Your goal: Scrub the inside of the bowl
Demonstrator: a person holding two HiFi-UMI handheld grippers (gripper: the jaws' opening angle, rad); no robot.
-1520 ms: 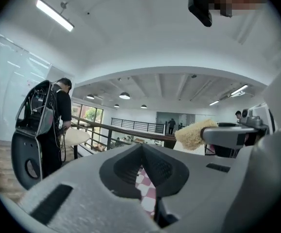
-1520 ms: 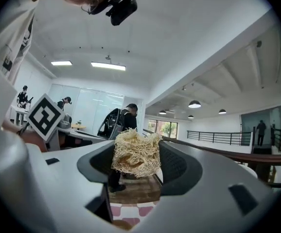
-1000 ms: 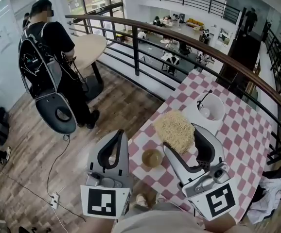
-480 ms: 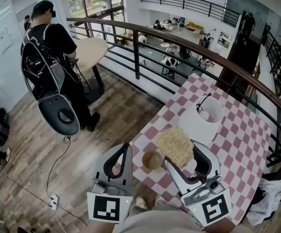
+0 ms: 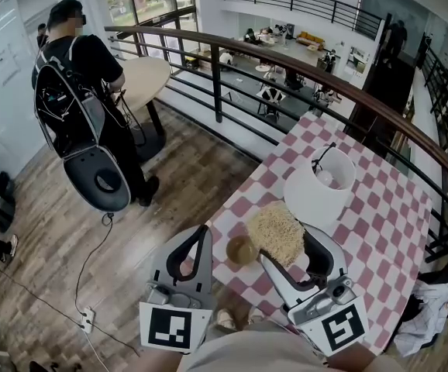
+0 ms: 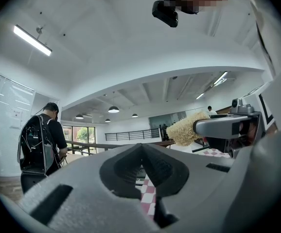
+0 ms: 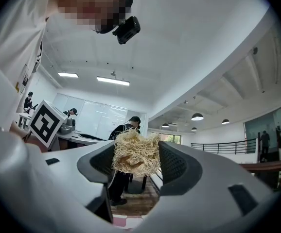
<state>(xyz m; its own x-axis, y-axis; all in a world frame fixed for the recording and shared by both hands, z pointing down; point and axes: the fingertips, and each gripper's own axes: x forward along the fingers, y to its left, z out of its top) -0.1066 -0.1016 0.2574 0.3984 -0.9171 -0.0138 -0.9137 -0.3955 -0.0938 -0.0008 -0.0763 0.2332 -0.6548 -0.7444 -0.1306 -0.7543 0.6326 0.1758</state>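
Observation:
A small brown bowl (image 5: 242, 250) sits upright near the front left corner of the red-and-white checked table (image 5: 383, 223). My right gripper (image 5: 290, 244) is shut on a pale, straw-like scrubber (image 5: 276, 232), held just right of the bowl and a little above it. From the right gripper view the scrubber (image 7: 133, 165) fills the gap between the jaws of the right gripper (image 7: 136, 152). My left gripper (image 5: 202, 232) hangs left of the bowl, off the table's edge, shut with nothing in it. In the left gripper view its jaws (image 6: 141, 150) meet at the tip, with the scrubber (image 6: 185, 128) beyond.
A white bucket-like container (image 5: 315, 198) with a black-handled item inside stands behind the scrubber. A curved railing (image 5: 286, 59) runs past the table's far side. A person with a backpack (image 5: 80, 76) stands by a round table (image 5: 143, 80) at the far left.
The right gripper has drawn the scrubber back toward me and down, closer to the bowl. The left gripper has shifted slightly right and nearer. The bowl has stayed put.

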